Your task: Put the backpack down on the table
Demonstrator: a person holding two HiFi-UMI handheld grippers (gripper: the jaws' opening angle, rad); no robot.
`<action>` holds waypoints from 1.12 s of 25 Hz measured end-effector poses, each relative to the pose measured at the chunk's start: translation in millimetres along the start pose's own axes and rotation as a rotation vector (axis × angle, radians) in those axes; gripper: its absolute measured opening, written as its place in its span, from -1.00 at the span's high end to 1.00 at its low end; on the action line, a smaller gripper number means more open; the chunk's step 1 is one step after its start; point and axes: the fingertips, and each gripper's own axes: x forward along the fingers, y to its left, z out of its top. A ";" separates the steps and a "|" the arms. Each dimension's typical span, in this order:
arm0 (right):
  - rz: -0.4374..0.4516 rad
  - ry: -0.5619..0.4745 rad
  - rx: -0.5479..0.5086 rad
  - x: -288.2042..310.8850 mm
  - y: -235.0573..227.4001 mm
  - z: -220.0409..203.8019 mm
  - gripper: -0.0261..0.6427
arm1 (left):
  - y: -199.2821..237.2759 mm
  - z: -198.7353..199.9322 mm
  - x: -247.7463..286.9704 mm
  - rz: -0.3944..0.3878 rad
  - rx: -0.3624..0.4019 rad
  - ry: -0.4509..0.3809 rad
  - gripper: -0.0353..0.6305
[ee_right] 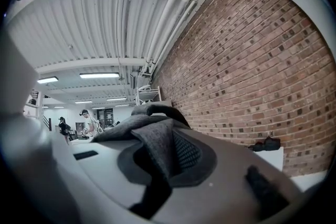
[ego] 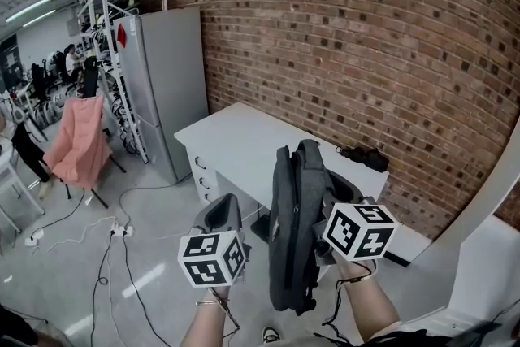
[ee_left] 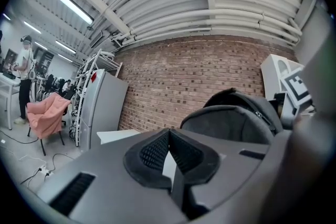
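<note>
Hanging upright in the air, the backpack point(ego: 296, 233) sits short of the white table point(ego: 236, 134), which lies at its 12 o'clock. The right gripper point(ee_right: 161, 153) is clamped on a fold of the pack's grey fabric near the top. The left gripper point(ego: 223, 214), at the pack's 9 o'clock, has its jaws together on nothing. To do this well, carry the pack forward over bare tabletop and avoid the dark object point(ego: 364, 157) at 2 o'clock. Lower until the base takes the weight, and only then release.

The white table point(ego: 260, 138) bears a small dark thing point(ego: 364, 157), perhaps a pouch, near its wall-side corner.
</note>
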 end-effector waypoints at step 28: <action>0.035 0.003 0.023 107.6 -80.9 15.4 0.79 | 16.7 5.1 135.0 0.041 0.026 0.015 0.86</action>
